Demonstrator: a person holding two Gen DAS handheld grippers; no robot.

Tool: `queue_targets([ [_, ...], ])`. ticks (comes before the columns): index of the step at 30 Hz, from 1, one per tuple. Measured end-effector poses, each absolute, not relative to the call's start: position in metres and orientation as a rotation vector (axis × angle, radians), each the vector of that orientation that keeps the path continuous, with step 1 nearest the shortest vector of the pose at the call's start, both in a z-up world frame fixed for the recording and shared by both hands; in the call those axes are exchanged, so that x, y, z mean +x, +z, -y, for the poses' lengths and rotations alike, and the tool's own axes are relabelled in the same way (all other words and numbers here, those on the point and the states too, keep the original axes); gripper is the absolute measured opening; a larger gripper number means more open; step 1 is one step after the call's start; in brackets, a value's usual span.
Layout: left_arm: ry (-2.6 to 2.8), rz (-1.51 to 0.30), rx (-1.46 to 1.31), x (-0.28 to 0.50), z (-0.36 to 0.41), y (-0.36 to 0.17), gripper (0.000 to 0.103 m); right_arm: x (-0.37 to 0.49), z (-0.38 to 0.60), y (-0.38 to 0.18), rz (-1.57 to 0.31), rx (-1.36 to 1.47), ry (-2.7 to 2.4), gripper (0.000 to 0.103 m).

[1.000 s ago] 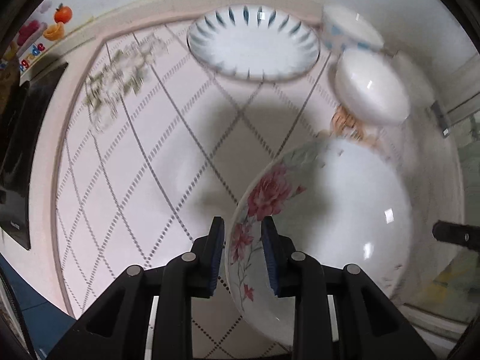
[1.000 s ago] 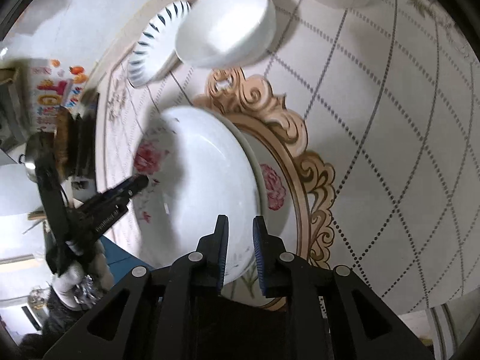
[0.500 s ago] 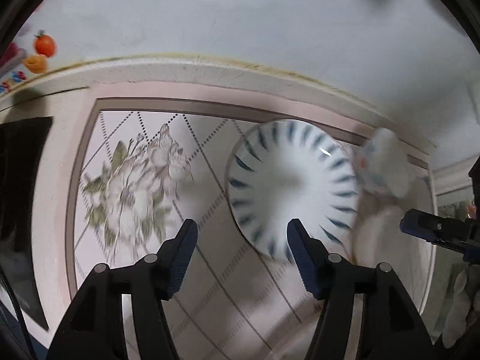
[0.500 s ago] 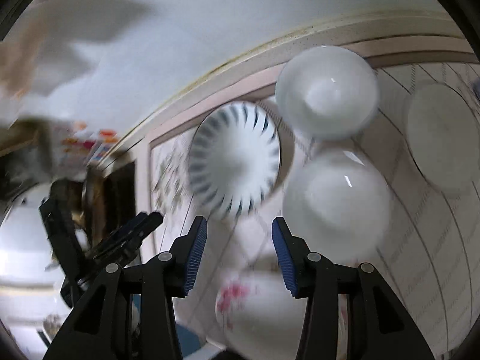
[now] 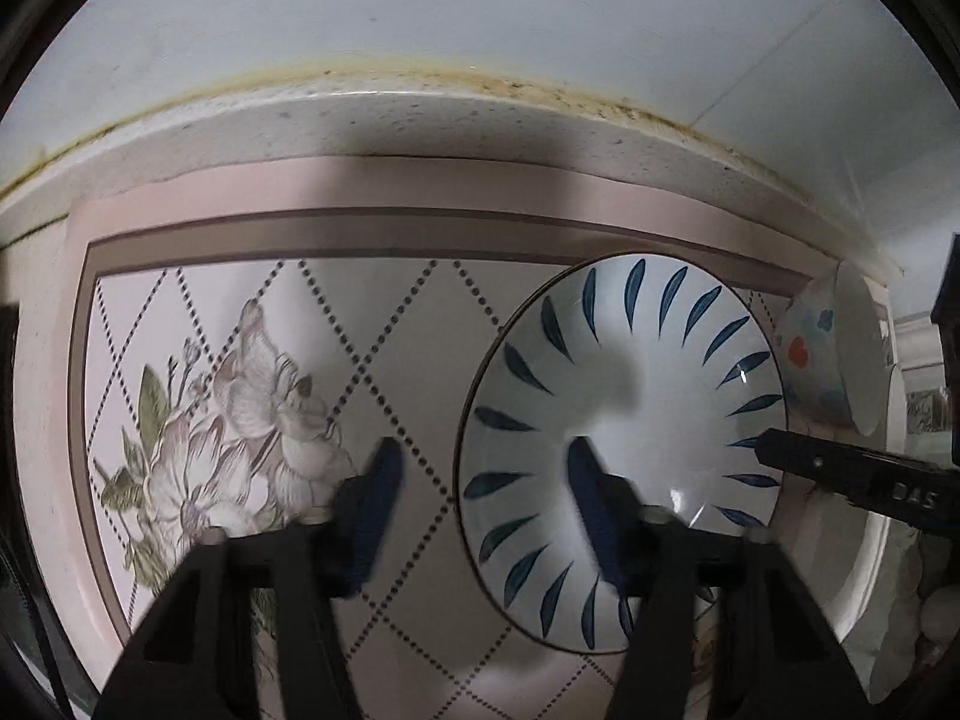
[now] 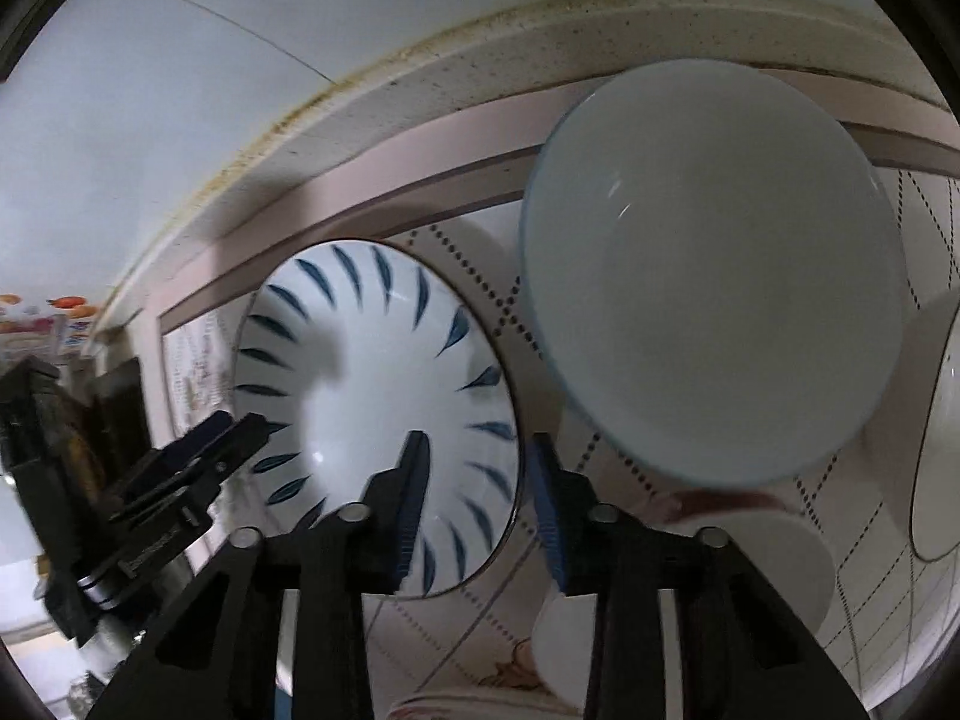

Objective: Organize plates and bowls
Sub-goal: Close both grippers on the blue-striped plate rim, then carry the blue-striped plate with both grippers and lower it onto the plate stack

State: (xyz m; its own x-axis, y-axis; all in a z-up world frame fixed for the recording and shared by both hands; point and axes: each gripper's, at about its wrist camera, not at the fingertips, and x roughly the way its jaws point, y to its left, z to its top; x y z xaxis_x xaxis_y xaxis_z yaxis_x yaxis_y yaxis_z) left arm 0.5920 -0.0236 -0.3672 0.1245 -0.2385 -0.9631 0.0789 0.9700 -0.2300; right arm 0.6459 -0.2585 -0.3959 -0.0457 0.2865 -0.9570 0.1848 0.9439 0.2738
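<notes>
A white plate with blue leaf strokes (image 5: 624,408) (image 6: 360,372) lies flat on the patterned mat near the back wall. My left gripper (image 5: 486,498) comes down over its left rim, one pad over the plate and one over the mat. Its jaws are closing, and the pads are still clear of the rim between them. My right gripper (image 6: 480,495) straddles the right rim the same way, jaws closing and apart from it. Each view shows the other gripper: the left one (image 6: 198,468), the right one (image 5: 852,474).
A white bowl with a pale blue rim (image 6: 708,276) stands right of the plate; it shows coloured spots on its side (image 5: 822,360). More white bowls sit further right (image 6: 942,420) and nearer (image 6: 798,558). The wall and counter ledge (image 5: 480,120) run close behind. A dark stove (image 6: 114,408) is at the left.
Both grippers let go of the rose-patterned dish, opened wide and moved back to the blue-leaf plate. Their jaws are now narrower than half a second ago, one on each side of its rim.
</notes>
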Motion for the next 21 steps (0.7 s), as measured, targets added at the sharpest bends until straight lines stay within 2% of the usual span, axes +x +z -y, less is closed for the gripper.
queue_targets([
  [1, -0.237, -1.432, -0.125, 0.592, 0.025, -0.370, 0.029, 0.646, 0.258, -0.400, -1.634, 0.350, 0.071, 0.019],
  [3, -0.243, -1.436, -0.131, 0.590, 0.027, -0.374, 0.021, 0.646, 0.255, -0.402, -1.619, 0.296, 0.057, 0.013],
  [12, -0.213, -1.395, -0.123, 0.569, 0.015, -0.369, 0.019, 0.635, 0.253, -0.393, -1.583, 0.249, 0.071, 0.011],
  [21, -0.203, -1.329, -0.143, 0.510, -0.002, -0.316, 0.019, 0.606, 0.257, -0.352, -1.542, 0.271, 0.149, 0.011],
])
